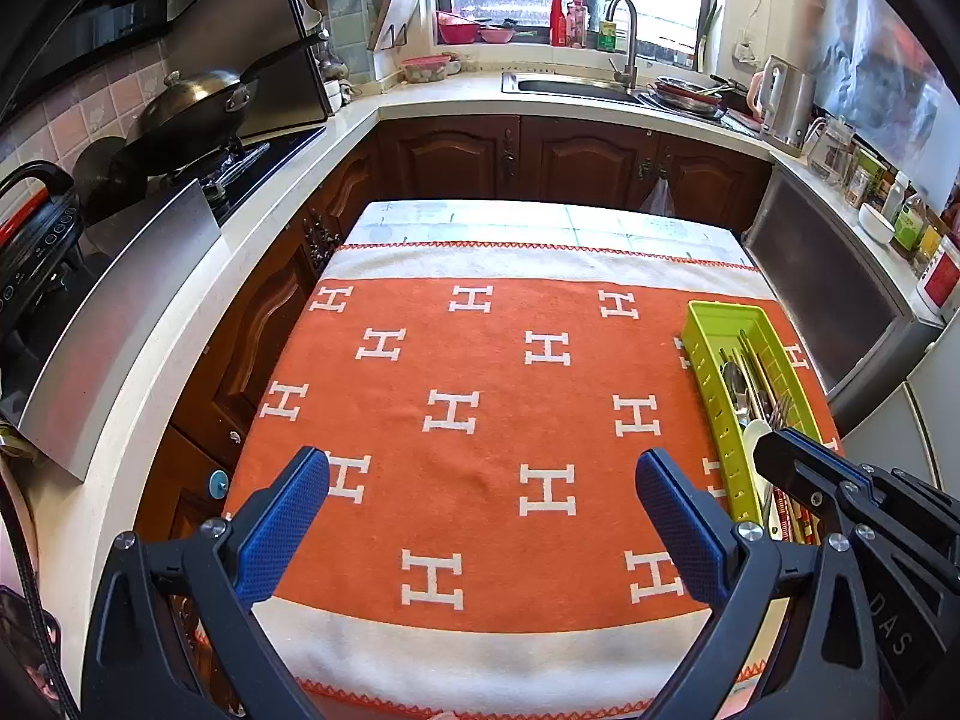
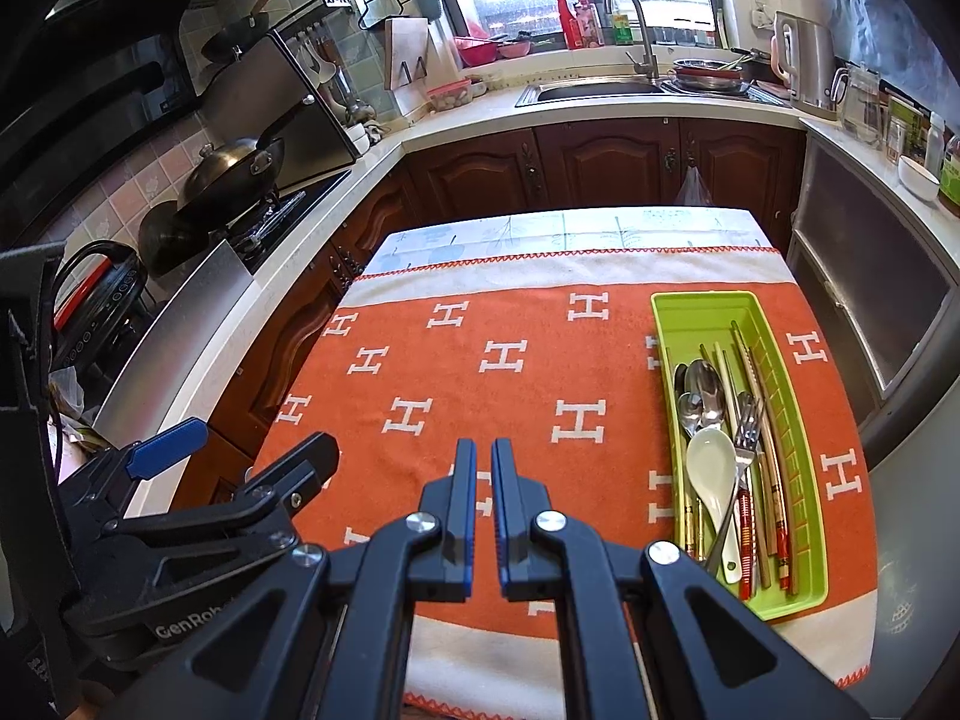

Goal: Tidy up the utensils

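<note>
Utensils lie gathered in the lime-green rectangular plastic tray [image 2: 666, 324] at the right side of the table, which is covered by an orange blanket with white H motifs [image 2: 480, 402]: metal spoons [image 2: 703, 387], a white ceramic soup spoon [image 2: 713, 468], a metal fork [image 2: 746, 429] and several long chopsticks [image 2: 774, 450] all rest lengthwise inside it, heads toward the far end. Your left gripper [image 1: 480, 483] hovers over the middle of the blanket with its blue-padded jaws spread wide and nothing between them. Your right gripper [image 2: 483, 468] hangs just left of the tray, its jaws drawn almost together with only a thin slit showing, and it grips nothing. The blanket between you and the tray is bare, so nothing blocks either tool; in the left wrist view the right gripper overlaps the tray's near end. Around the table runs a pale countertop [image 2: 456, 114] with dark brown wooden cabinets [image 2: 606, 162] below, a dark lidded wok [image 2: 234, 171] on the stove at the left, a steel sink with a curved tap [image 2: 630, 18] under the window, red bottles [image 2: 567, 15] on the sill, and a silver kettle [image 2: 807, 63] at the right. On the left tool's body you can read "GenRob", cut off by the frame; on the right tool's arm the letters "DAS" show. Labels on the jars at the far right are too small to read.
</note>
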### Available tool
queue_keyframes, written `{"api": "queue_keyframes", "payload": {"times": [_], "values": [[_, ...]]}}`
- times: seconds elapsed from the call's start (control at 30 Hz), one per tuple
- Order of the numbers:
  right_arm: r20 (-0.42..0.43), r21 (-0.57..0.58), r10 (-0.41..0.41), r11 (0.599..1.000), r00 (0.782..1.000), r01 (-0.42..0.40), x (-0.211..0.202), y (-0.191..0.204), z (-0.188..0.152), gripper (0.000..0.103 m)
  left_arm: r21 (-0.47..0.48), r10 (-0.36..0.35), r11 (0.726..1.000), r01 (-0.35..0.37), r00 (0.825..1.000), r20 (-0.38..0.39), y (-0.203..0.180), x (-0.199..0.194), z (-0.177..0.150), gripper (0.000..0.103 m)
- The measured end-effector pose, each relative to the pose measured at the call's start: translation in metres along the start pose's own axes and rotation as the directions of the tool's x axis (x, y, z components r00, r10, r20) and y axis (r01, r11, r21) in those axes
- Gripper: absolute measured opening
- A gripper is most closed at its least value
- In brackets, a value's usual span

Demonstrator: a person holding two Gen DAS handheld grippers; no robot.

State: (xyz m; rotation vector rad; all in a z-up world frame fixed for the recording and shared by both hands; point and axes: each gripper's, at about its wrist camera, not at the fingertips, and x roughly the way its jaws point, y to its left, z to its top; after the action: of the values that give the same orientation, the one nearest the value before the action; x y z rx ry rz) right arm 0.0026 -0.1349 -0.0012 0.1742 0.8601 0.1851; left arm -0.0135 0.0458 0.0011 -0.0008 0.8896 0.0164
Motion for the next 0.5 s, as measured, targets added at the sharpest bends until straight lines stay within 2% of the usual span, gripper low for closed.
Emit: {"api": "queue_keyframes", "payload": {"times": [0.5], "values": [[-0.002, 0.001, 0.000, 1.000, 1.000, 0.000, 0.0010, 0.0003, -0.0007, 0.005, 0.002, 0.002, 1.000, -0.002, 1.000, -0.002, 0.0007, -0.0003, 0.0003, 0.101]]}}
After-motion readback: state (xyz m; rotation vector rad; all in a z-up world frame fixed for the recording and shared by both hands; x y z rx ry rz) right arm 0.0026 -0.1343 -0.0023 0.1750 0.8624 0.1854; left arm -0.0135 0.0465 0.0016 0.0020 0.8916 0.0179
